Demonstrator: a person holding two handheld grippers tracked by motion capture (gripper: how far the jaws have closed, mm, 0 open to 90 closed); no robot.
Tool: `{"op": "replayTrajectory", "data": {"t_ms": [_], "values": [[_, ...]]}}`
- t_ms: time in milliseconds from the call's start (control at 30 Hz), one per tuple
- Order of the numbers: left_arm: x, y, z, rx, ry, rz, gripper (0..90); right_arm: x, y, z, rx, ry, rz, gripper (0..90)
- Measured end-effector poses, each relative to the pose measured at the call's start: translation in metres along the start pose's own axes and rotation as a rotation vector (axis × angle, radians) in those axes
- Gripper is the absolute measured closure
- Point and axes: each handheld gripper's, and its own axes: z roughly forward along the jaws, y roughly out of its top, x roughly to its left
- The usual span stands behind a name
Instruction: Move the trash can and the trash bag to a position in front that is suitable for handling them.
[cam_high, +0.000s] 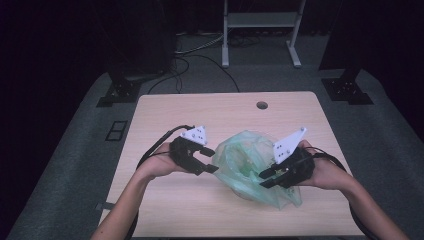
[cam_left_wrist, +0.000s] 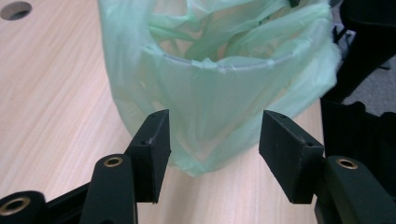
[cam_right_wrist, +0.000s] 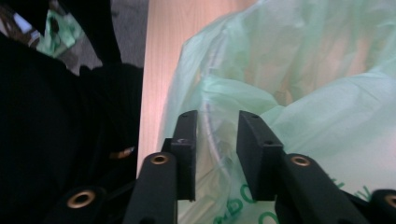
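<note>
A crumpled, translucent green plastic bag (cam_high: 245, 165) lies on the wooden table (cam_high: 200, 110), right of its middle. My left gripper (cam_high: 214, 160) is at the bag's left side. In the left gripper view its jaws stand wide apart (cam_left_wrist: 215, 135) with the bag's lower bulge (cam_left_wrist: 219, 93) between them, and the pads (cam_left_wrist: 156, 140) do not touch it. My right gripper (cam_high: 262, 180) reaches into the bag from the right. There its jaws (cam_right_wrist: 217, 126) stand close together with bag film (cam_right_wrist: 317, 93) and a curved clear edge in the narrow gap; the pads show no pressing.
A round cable hole (cam_high: 261, 105) sits near the table's far edge. Beyond the table are a white-framed stand (cam_high: 260, 30), black stand bases at left (cam_high: 120, 90) and right (cam_high: 347, 90), and cables on the grey carpet. Bare tabletop lies left of and behind the bag.
</note>
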Motion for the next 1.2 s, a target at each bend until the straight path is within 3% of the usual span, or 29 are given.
{"op": "replayTrajectory", "data": {"t_ms": [200, 300, 467, 700, 867, 1000, 1100, 1200], "values": [[0.010, 0.011, 0.008, 0.013, 0.053, 0.005, 41.9, -0.002, -0.005, -0.028, -0.051, -0.083, 0.042, 63.5], [0.014, 0.016, 0.010, 0.012, 0.052, 0.004, 41.2, -0.003, -0.009, -0.038, -0.036, -0.142, 0.059, 61.7], [0.014, 0.018, 0.011, 0.016, 0.049, 0.005, 40.5, -0.011, -0.024, -0.052, -0.046, -0.219, 0.127, 59.8], [0.015, 0.013, 0.007, 0.021, 0.047, -0.001, 39.9, -0.029, -0.046, -0.064, -0.045, -0.262, 0.203, 58.6], [0.017, 0.009, 0.007, 0.020, 0.046, -0.014, 39.3, -0.040, -0.055, -0.053, 0.043, -0.287, 0.195, 59.0], [0.018, 0.006, 0.006, 0.032, 0.046, -0.019, 38.4, -0.045, -0.056, -0.038, 0.091, -0.301, 0.141, 59.1], [0.019, 0.004, 0.003, 0.033, 0.048, -0.024, 38.2, -0.045, -0.050, -0.028, 0.103, -0.304, 0.072, 59.2], [0.020, 0.002, 0.001, 0.031, 0.050, -0.033, 37.9, -0.044, -0.044, -0.026, 0.072, -0.295, 0.033, 60.9]]}}
